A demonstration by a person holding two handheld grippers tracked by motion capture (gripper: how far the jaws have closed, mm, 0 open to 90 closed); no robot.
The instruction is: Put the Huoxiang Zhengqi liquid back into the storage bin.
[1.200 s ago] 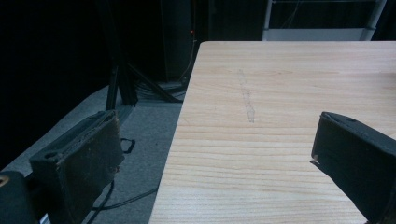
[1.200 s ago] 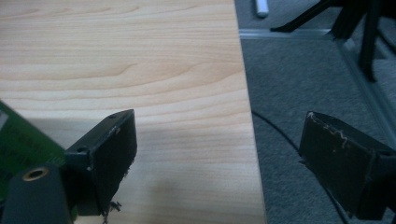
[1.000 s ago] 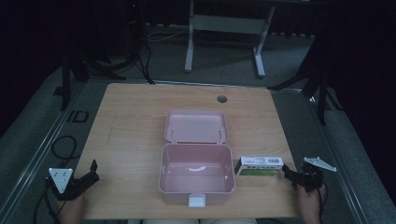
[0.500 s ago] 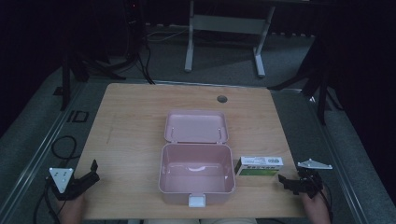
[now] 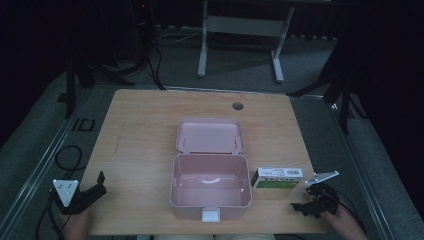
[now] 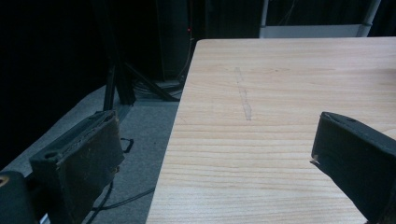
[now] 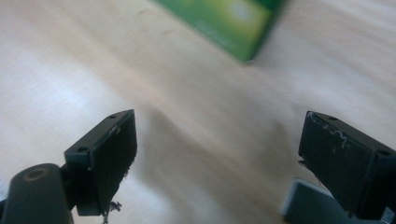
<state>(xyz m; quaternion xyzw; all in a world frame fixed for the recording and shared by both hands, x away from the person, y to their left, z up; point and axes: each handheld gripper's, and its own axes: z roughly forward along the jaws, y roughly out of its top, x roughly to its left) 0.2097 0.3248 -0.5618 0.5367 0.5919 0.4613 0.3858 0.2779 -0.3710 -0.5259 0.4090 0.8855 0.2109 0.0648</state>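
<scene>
The right gripper view is blurred; its top edge cuts off a green box (image 7: pixel 224 21). In the high view the print on the box (image 5: pixel 276 177) is too small to read, and the bottom edge crops both forearms.

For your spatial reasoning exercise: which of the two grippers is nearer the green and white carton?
The right gripper, just beside the carton; the left gripper sits across the pink box.

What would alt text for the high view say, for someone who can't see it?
An open pink box sits mid-table, a green-and-white carton just right of it. A person's left claw and right claw, both open, rest near the front corners.
</scene>
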